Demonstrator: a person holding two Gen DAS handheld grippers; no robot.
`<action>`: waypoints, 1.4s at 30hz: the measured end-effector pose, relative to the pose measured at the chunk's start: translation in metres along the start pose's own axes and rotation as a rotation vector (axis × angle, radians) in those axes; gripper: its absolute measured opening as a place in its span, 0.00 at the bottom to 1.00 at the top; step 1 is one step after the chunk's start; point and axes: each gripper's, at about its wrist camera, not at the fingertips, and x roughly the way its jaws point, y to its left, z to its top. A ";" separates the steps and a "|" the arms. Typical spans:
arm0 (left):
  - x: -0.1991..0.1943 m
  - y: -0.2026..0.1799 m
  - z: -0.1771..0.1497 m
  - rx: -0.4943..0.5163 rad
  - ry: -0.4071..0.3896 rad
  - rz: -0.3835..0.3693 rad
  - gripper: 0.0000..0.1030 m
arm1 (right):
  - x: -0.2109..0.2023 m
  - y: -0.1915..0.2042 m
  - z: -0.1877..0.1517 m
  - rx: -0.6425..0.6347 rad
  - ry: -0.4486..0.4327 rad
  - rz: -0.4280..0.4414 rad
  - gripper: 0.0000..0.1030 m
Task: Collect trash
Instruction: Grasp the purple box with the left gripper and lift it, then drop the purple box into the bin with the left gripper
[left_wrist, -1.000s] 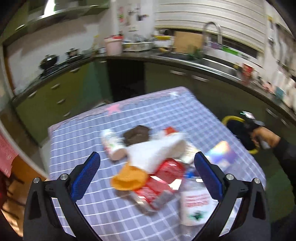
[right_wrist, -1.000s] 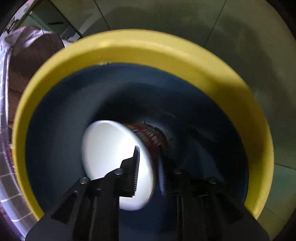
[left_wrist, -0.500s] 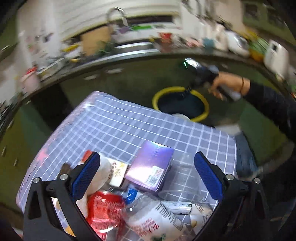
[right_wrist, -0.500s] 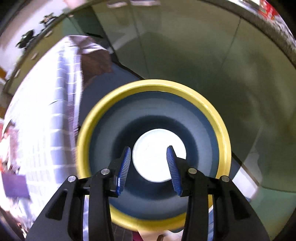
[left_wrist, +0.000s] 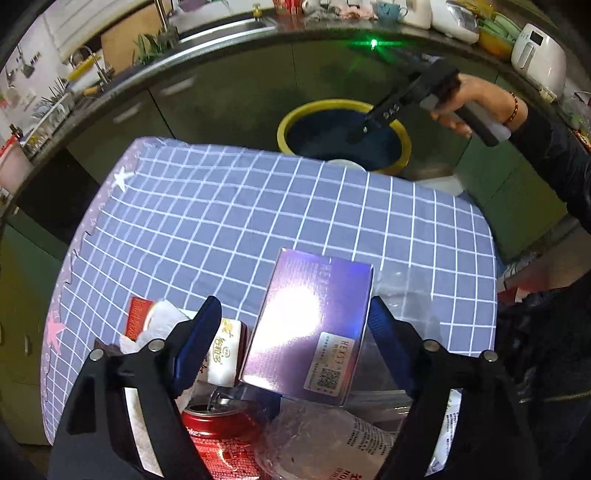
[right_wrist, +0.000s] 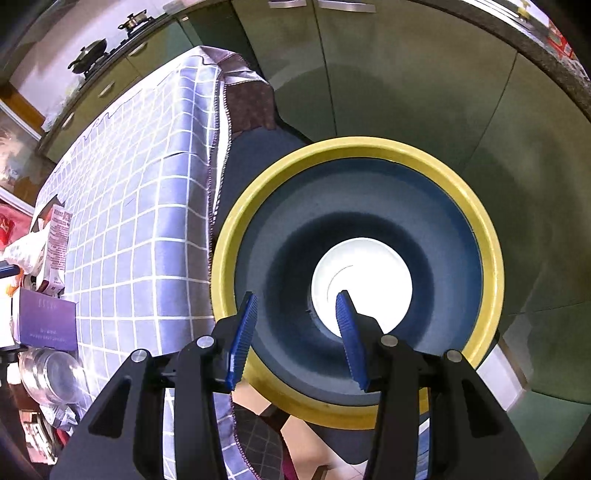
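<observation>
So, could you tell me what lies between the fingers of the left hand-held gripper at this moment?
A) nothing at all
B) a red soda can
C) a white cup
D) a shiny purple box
D: in the left wrist view the left hand-held gripper stands open with the shiny purple box between its blue pads, not yet clamped; the red soda can lies lower, nearer the camera.

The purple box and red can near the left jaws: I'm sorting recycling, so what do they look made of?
The purple box looks like glossy coated cardboard: crisp folded edges, bright glare, printed label. The red can seems aluminium: silvery rim, opened pull-tab top.
</observation>
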 end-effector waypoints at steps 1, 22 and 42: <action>0.002 0.001 0.000 -0.006 0.007 -0.025 0.70 | 0.004 0.006 0.000 -0.003 0.000 0.005 0.43; -0.030 0.000 0.041 -0.060 -0.056 0.008 0.50 | -0.044 -0.003 -0.025 0.010 -0.103 0.061 0.43; 0.137 -0.070 0.261 -0.017 0.012 -0.089 0.67 | -0.145 -0.122 -0.128 0.236 -0.275 -0.028 0.45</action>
